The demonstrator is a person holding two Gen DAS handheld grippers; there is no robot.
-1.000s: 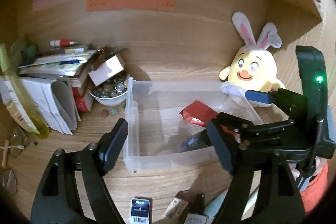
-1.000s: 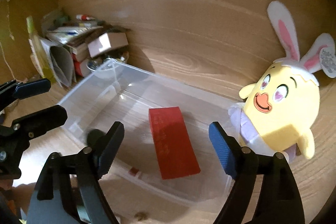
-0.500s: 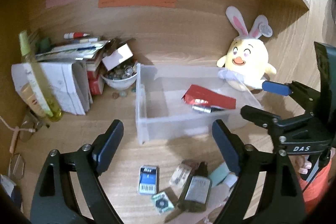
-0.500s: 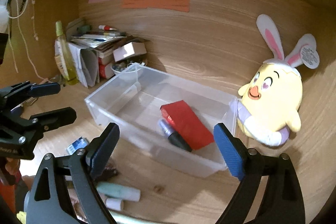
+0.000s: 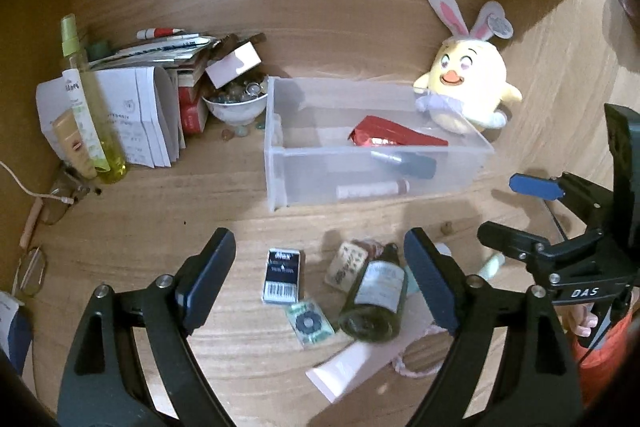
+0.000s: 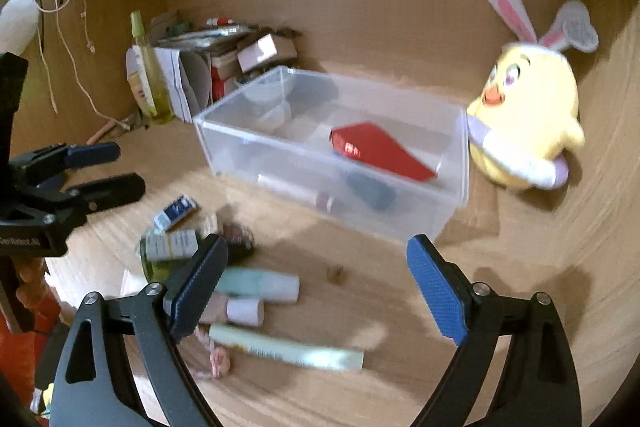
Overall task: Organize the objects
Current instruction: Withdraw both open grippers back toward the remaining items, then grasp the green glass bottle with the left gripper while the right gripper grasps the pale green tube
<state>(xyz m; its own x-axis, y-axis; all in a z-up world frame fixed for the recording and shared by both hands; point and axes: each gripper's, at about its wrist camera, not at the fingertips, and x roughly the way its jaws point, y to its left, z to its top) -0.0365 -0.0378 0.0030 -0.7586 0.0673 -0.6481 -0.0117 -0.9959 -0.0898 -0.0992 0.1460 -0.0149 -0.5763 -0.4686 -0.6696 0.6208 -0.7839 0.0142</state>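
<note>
Left wrist view: my left tool (image 5: 320, 275) hangs spread and empty above the loose items on the bench (image 5: 168, 223). Between its fingers lie a small dark box (image 5: 282, 275), a green patterned packet (image 5: 309, 322) and a dark green bottle (image 5: 376, 299) on its side; a pale pink tube (image 5: 360, 361) lies nearer me. The clear bin (image 5: 276, 147) stands beyond them, already holding a red packet (image 5: 394, 137), a dark cylinder (image 5: 404, 163) and a white tube (image 5: 372, 189). My right tool (image 5: 516, 207) shows at the right edge, also spread and empty.

Risk, in my judgement: the items sit crowded and touching, so a descent on the bottle could catch the tan box (image 5: 346, 265) beside it, or set the round bottle rolling.

Right wrist view: my right tool (image 6: 316, 283) is spread wide over a mint tube (image 6: 260, 285), a short white-capped tube (image 6: 236, 311) and a long pale tube (image 6: 288, 349). The view is blurred, so exact contacts cannot be judged. A pink cord (image 6: 216, 357) trails under the tubes; it could snag a finger and drag neighbours. The plush chick (image 6: 528, 115) leans against the bin's far corner and could be knocked during a drop.
</note>
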